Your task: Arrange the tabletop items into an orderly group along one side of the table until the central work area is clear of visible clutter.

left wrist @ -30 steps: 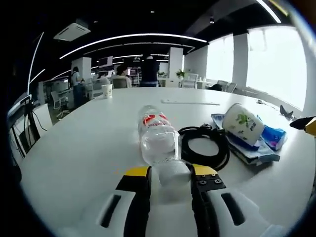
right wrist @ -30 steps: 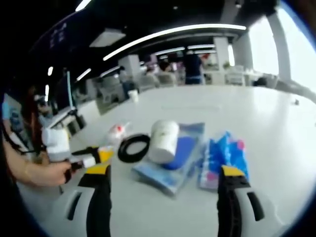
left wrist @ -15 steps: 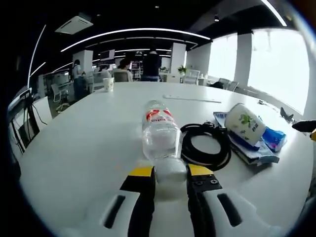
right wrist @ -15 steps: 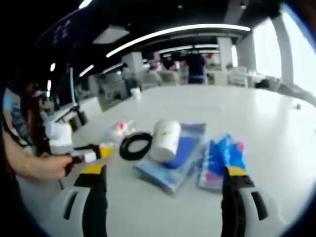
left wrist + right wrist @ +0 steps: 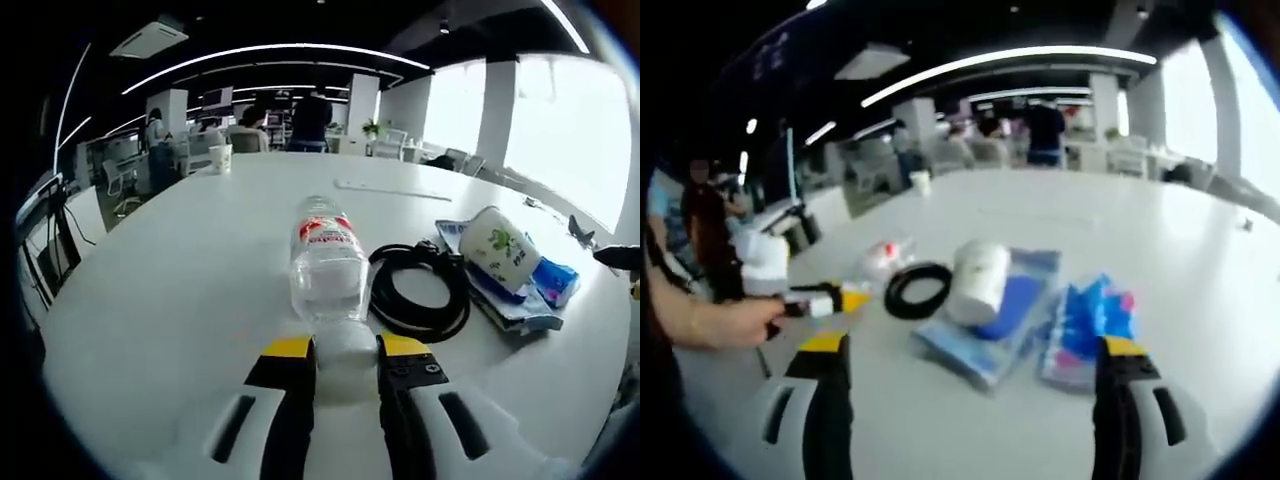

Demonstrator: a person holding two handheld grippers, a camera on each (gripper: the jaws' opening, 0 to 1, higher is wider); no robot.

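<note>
left tongs (image 5: 335, 352): closed on the capped end of the water bottle (image 5: 327, 270), which lies on its side on the white bench (image 5: 180, 270), pointing away from the camera
right tongs (image 5: 968, 352): jaws spread wide and holding nothing, hovering above the bench short of the clutter
where things lie: black cable coil (image 5: 418, 290) just beside the bottle; white roll (image 5: 977, 282) resting on the blue pouch (image 5: 1012, 310); blue packet (image 5: 1090, 318) next to that — all toward one side, with the middle not yet bare
risk, bottle: clear smooth plastic pinched only at one narrow end — i judge it could pivot or slip out if lifted fast, then roll across the bench
risk, cable: a sideways swing of the bottle may catch the coil and drag it
risk, roll: nudging the pouch could set the roll rolling off it
</note>
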